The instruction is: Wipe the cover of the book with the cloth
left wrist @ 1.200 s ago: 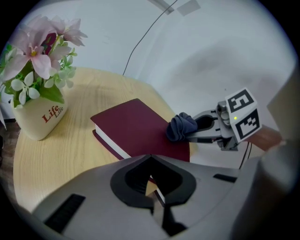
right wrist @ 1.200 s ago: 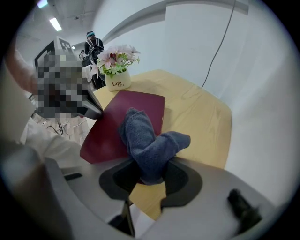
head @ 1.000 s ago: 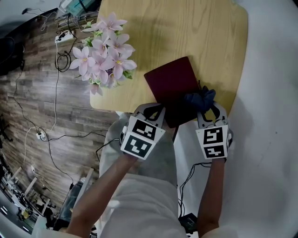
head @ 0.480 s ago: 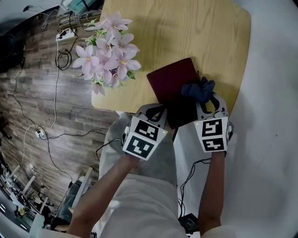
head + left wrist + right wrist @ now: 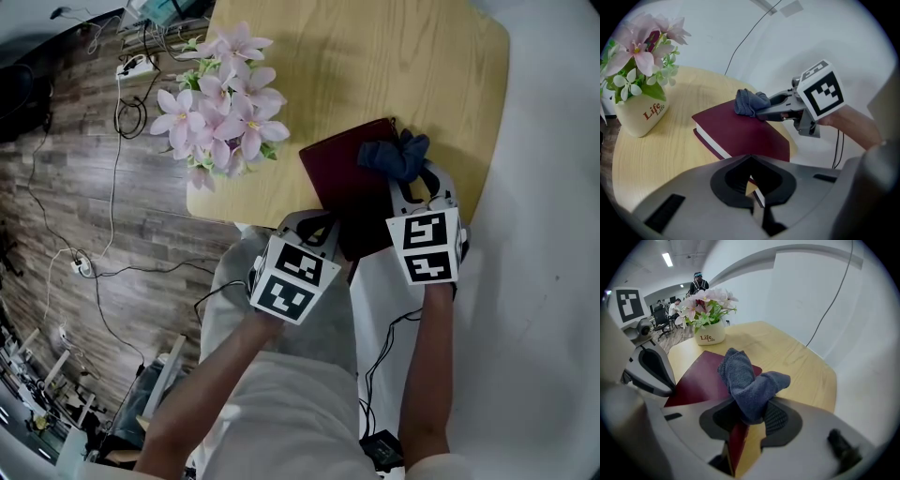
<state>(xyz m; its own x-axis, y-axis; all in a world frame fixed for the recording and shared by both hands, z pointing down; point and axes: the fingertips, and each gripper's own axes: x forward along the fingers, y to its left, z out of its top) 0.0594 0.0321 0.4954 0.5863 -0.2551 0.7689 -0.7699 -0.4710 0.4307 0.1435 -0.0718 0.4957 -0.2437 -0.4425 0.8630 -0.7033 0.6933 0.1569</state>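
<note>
I've got the L gripper (image 5: 751, 187) jaws clenched on the near edge of the book (image 5: 349, 178), prob to pin it to the tabletop (image 5: 375, 56). The R gripper (image 5: 749, 416) jaws grasp the cloth (image 5: 745, 380), bunched just ahead on the cover, ready to rub.

Top (image 5: 281, 412): pale grey | left gripper (image 5: 310, 223): grey, black-and-white marker cube (image 5: 291, 277) | right gripper (image 5: 417, 184): same; black cable (image 5: 380, 352) at 6 o'clock
</note>
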